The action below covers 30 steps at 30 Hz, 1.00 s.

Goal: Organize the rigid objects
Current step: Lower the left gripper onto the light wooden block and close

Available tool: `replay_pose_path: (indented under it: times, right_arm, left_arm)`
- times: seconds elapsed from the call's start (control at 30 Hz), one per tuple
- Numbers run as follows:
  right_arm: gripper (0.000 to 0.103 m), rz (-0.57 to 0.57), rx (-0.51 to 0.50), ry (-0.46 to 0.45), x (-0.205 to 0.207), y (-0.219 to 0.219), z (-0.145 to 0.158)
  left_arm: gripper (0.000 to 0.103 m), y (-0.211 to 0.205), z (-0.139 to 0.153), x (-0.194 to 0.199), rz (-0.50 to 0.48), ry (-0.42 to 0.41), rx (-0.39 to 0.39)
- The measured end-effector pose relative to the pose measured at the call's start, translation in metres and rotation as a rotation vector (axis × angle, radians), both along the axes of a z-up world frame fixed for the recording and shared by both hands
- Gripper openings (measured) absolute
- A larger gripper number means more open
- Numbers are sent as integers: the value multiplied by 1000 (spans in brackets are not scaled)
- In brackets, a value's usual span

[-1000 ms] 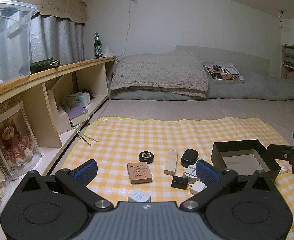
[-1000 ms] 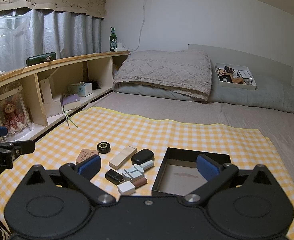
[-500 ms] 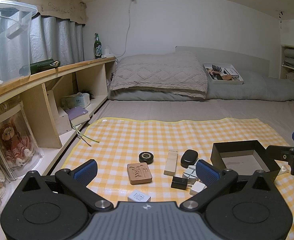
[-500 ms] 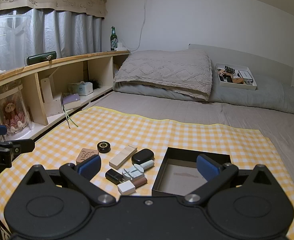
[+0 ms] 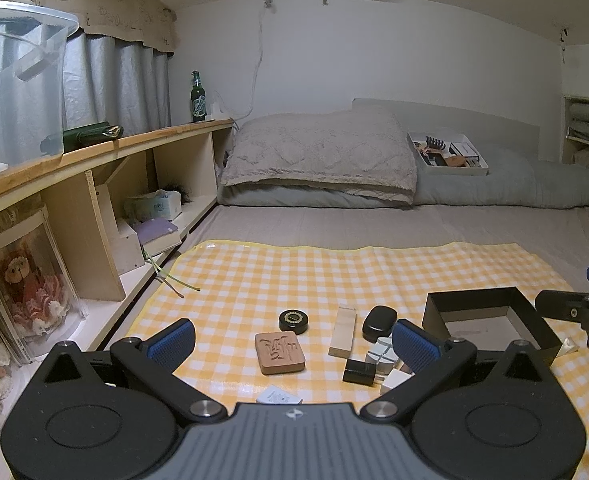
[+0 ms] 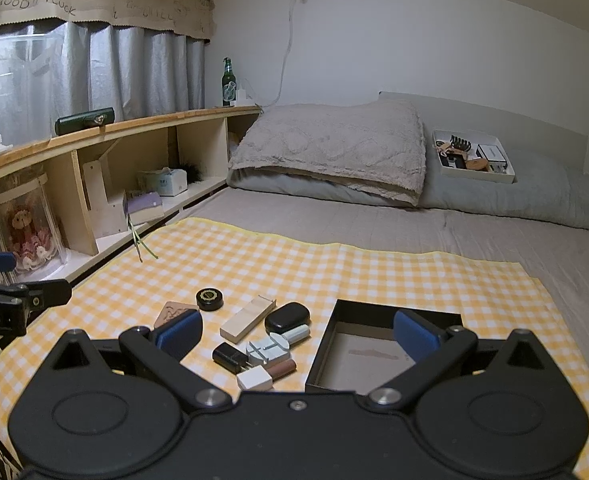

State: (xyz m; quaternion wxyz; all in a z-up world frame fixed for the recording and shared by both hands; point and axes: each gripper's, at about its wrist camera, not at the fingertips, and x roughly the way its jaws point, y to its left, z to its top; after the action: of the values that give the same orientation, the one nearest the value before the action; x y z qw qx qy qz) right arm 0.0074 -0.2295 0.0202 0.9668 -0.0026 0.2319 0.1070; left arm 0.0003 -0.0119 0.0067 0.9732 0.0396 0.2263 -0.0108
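Small rigid objects lie on a yellow checked mat: a brown carved block, a round black tin, a pale wooden bar, a black oval case, a black adapter. To their right stands an empty black box. My left gripper hovers open above the near objects. My right gripper is open too, over the adapter, a grey tool and a white block, nothing held.
A wooden shelf runs along the left with a green bottle, a doll in a clear case and books. Pillows and a white tray of items lie at the back of the bed.
Both views shift only slightly; the objects and the box stay where they were. Both grippers remain open.
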Motion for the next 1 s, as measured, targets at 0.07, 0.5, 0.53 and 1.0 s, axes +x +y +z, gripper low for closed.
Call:
replay_pose_path:
  times: [0.07, 0.5, 0.53, 1.0]
  right_arm:
    - [103, -4, 8, -9, 0, -1, 4]
    - [103, -140, 1, -31, 34, -50, 34]
    - [103, -161, -6, -24, 40, -56, 35]
    - [49, -318, 44, 368, 144, -141, -37]
  left_arm:
    - [103, 0, 2, 1, -6, -5, -8]
    - [103, 22, 18, 26, 29, -99, -35]
    - [103, 24, 20, 29, 35, -101, -46]
    - [103, -9, 3, 121, -20, 1, -15]
